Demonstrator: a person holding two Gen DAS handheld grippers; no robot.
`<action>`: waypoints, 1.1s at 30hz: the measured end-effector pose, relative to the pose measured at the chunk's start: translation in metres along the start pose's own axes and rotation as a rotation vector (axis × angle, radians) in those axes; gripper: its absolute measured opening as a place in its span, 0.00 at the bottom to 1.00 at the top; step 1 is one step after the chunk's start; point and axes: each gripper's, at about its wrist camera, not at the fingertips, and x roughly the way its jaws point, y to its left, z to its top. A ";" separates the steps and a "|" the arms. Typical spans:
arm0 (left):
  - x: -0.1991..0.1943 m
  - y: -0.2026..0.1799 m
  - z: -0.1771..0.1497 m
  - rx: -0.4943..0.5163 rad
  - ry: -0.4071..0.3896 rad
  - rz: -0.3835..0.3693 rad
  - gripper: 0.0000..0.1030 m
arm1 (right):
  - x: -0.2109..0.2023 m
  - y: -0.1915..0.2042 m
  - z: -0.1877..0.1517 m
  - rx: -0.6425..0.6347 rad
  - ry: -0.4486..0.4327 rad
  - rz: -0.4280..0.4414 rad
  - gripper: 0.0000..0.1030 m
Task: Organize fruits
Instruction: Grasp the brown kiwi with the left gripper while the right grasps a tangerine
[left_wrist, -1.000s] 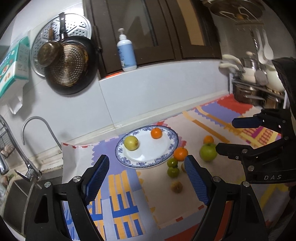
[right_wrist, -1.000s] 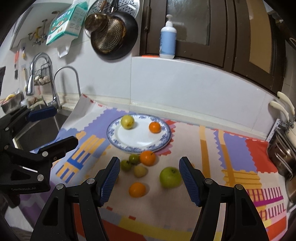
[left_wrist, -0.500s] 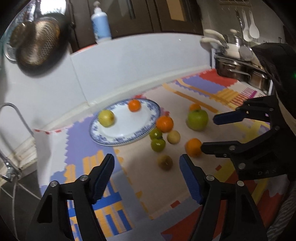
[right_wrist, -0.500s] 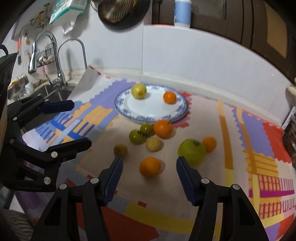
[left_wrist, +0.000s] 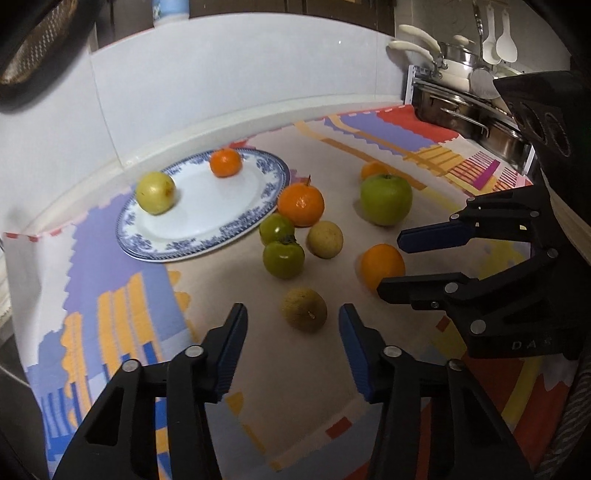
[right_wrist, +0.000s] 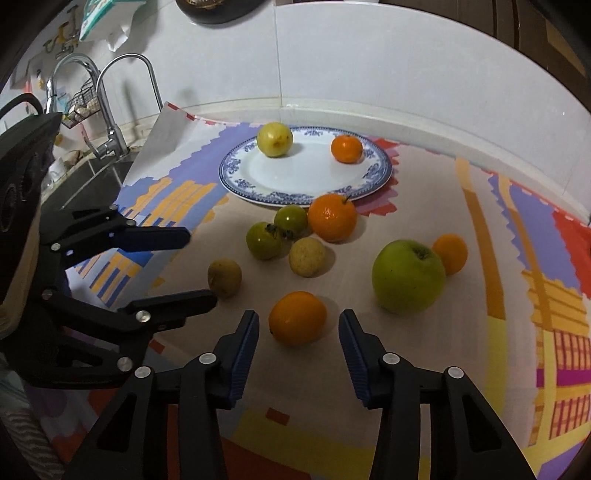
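Fruits nearer now — both claws (left_wrist: 291, 325) (right_wrist: 298, 332) lowered, still spread wide.

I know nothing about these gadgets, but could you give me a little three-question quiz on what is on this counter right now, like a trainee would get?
1. How many fruits lie on the plate?
2. True or false: the left gripper is shut on the brown fruit.
3. Which fruit sits right ahead of the right gripper: A green apple, B orange, C yellow apple?

Key: 1. Two. 2. False, both grippers are open and empty. 3. B.
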 end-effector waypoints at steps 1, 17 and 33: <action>0.002 0.000 0.000 0.000 -0.001 -0.004 0.42 | 0.002 -0.001 0.000 0.005 0.005 0.005 0.43; 0.012 0.001 0.005 -0.053 0.021 -0.032 0.27 | 0.014 -0.007 0.000 0.045 0.036 0.068 0.35; -0.033 -0.004 0.012 -0.158 -0.060 0.092 0.27 | -0.017 -0.010 0.006 0.049 -0.033 0.048 0.35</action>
